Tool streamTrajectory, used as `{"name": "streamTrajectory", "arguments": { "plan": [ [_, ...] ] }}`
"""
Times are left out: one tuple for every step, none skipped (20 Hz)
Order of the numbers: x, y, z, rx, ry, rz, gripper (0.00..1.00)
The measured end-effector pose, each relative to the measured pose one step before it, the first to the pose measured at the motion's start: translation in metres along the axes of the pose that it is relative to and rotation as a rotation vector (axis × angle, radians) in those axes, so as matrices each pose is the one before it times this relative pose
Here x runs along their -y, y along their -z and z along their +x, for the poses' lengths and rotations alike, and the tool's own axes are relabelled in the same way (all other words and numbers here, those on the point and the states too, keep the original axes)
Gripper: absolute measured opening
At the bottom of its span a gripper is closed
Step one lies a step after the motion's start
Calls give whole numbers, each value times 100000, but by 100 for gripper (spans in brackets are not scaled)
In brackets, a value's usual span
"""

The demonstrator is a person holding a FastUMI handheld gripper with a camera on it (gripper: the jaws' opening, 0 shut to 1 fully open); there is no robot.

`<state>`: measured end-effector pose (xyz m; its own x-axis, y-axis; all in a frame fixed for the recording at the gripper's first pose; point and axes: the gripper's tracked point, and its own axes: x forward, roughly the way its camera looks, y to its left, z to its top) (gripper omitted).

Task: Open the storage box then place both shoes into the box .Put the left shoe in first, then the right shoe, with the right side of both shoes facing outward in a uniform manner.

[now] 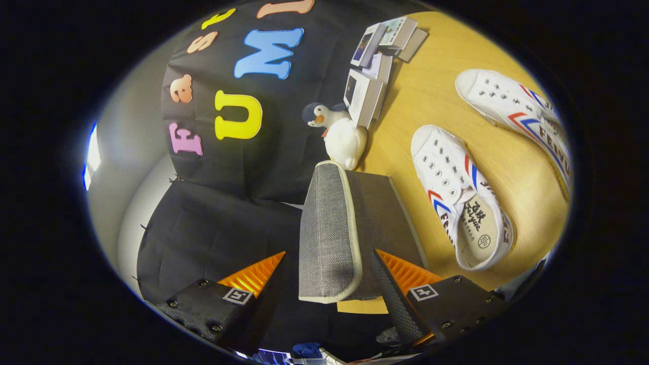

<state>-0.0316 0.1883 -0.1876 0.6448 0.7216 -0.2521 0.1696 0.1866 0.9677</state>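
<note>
While the tool (324,284) gapes around one storage box (334,228), two shoes (459,195) lie beside it

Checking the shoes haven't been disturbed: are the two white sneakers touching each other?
Apart. The gripper view shows a clear strip of bare wooden table between the nearer sneaker and the farther sneaker. The gripper straddles the grey box lid, fingers open.
</note>
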Motion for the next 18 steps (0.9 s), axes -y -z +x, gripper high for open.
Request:
{"name": "streamTrajectory", "arguments": {
  "plan": [
    [145, 260, 104, -869, -1015, 2316, 97],
    [18, 446, 110, -1156, -1152, 2389, 96],
    [133, 104, 23, -850, -545, 2126, 96],
    [44, 106, 265, -1077, -321, 1129, 90],
    [61, 177, 397, -448, -487, 978, 90],
    [438, -68, 24, 271, 1688, 561, 81],
    [647, -388, 432, 899, 2507, 242, 60],
    [-193, -80, 18, 61, -1113, 2223, 39],
    [-103, 71, -179, -785, -740, 1243, 38],
    [-135, -66, -117, -864, -539, -315, 37],
    [229, 231, -86, -729, 606, -2108, 37],
    [-483, -2738, -1100, 6623, -1680, 3642, 21],
    [-450, 577, 845, -755, -1695, 709, 6],
    [-175, 281, -339, -1070, 584, -2096, 5],
    [-481, 738, -8, -2587, -1187, -2586, 5],
    [-637, 104, -148, -747, -518, -3349, 4],
    [-674, 11, -10, -1064, -963, -3114, 1],
    [-956, 256, -120, -1398, -581, -2881, 1]
  ]
}}
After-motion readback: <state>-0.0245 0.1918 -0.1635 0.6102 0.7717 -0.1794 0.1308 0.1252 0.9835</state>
